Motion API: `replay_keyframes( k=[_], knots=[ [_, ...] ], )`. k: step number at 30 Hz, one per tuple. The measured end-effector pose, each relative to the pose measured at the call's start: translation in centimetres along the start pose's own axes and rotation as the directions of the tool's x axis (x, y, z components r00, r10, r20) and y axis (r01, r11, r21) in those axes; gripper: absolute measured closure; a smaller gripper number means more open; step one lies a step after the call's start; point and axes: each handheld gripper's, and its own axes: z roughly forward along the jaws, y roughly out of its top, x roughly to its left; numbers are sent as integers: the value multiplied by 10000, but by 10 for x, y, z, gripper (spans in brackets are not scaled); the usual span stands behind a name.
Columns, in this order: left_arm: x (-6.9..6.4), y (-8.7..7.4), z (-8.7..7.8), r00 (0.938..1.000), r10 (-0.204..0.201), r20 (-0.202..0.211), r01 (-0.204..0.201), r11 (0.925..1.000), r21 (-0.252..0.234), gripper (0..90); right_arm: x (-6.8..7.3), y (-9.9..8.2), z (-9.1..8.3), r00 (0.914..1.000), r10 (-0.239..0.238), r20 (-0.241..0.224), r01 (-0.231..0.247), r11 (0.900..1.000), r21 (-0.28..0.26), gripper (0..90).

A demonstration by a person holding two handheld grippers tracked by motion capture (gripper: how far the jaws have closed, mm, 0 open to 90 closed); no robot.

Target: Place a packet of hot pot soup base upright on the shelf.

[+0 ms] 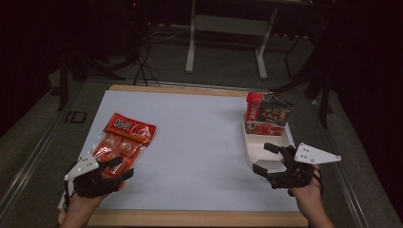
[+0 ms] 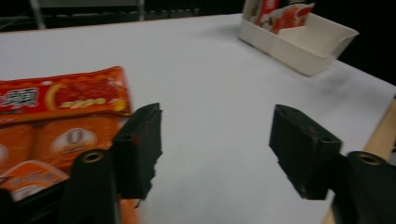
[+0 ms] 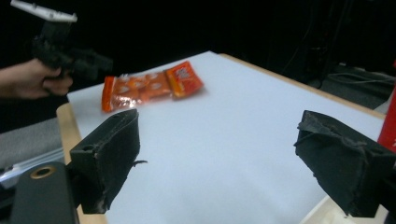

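left gripper jaws apart and empty beside the orange snack pack near the table's left edge, right gripper likewise agape; risks pinching only loose film and slipping.

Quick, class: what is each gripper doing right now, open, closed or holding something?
Left gripper: open, holding nothing, beside the orange snack pack.
Right gripper: open, holding nothing.

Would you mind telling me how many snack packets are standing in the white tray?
3 that I can make out, all at the far end of the white plastic tray: a red packet left, a dark packet right, a red-and-white packet in front. Others may be hidden behind.
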Motion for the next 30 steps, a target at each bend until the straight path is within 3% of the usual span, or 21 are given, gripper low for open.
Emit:
replay_keyframes(
  k=[2,3,7,12,16,18,19,20,22,23,24,28,29,30],
  knots=[
    [0,0,0,10000,0,0,0,10000,0,410,2,-2,0,10000,-10,-17,10,10000,36,135],
    [11,3,-7,9986,-40,-522,39,10000,-17,448,6,-7,-1,9998,97,-162,-96,9999,87,135],
    [27,4,-14,9897,-485,-1346,482,9988,-54,494,11,-16,-3,9991,268,-332,-261,9994,219,137],
    [48,-1,-19,9684,-743,-2381,823,9963,241,607,16,-20,-11,9990,310,-324,-305,9994,185,138],
    [64,-5,-20,9458,-906,-3118,1074,9935,372,698,16,-23,-14,9985,431,-323,-428,9991,80,139],
    [70,-7,-20,9429,-1070,-3155,1251,9914,378,767,15,-24,-13,9987,400,-310,-396,9991,129,140],
    [73,-9,-20,9378,-1043,-3312,1262,9910,453,790,15,-24,-13,9985,422,-342,-417,9990,143,140],
    [76,-10,-19,9415,-1097,-3185,1326,9898,511,822,15,-24,-12,9984,420,-384,-413,9990,178,140],
    [82,-13,-18,9353,-1035,-3384,1358,9880,731,865,16,-25,-10,9985,346,-413,-337,9992,222,140],
    [86,-15,-17,9359,-1101,-3345,1430,9869,751,885,16,-25,-9,9982,368,-476,-356,9990,264,140],
    [89,-16,-17,9318,-1148,-3444,1491,9860,746,892,17,-25,-9,9982,342,-495,-329,9991,283,140],
    [99,-19,-14,9272,-1254,-3531,1702,9805,986,900,18,-26,-7,9975,343,-614,-323,9989,335,140],
    [102,-19,-12,9241,-1205,-3627,1719,9786,1129,900,18,-27,-7,9975,352,-615,-332,9989,338,140],
    [104,-20,-10,9169,-1025,-3858,1654,9772,1334,900,18,-27,-7,9969,412,-668,-390,9986,348,140]
  ],
)
